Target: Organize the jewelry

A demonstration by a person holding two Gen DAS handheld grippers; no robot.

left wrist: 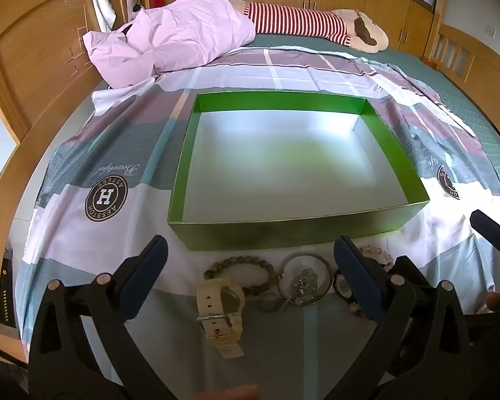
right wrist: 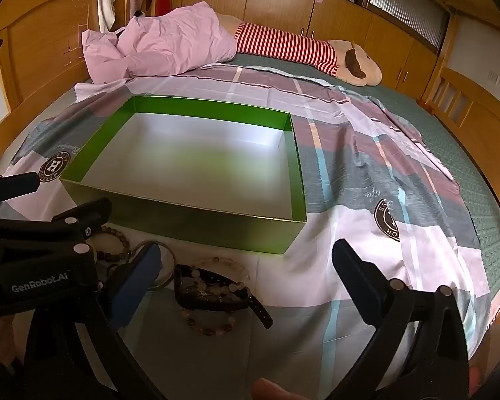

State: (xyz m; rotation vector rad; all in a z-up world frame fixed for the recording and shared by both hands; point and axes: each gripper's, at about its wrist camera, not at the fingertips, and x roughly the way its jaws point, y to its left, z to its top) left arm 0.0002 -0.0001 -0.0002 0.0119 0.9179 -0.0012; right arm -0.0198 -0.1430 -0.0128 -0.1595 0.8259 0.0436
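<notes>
A green box with a bare white floor sits open on the bed; it also shows in the right wrist view. Jewelry lies in front of it: a cream watch, a brown bead bracelet, a metal bangle around a green pendant, and a pale bead bracelet. My left gripper is open above the watch and bracelets. My right gripper is open above a black watch and pale bead bracelets.
A patterned sheet covers the bed. A pink blanket and a striped plush toy lie at the far end. Wooden bed frame and cabinets surround the bed. The left gripper shows at left in the right wrist view.
</notes>
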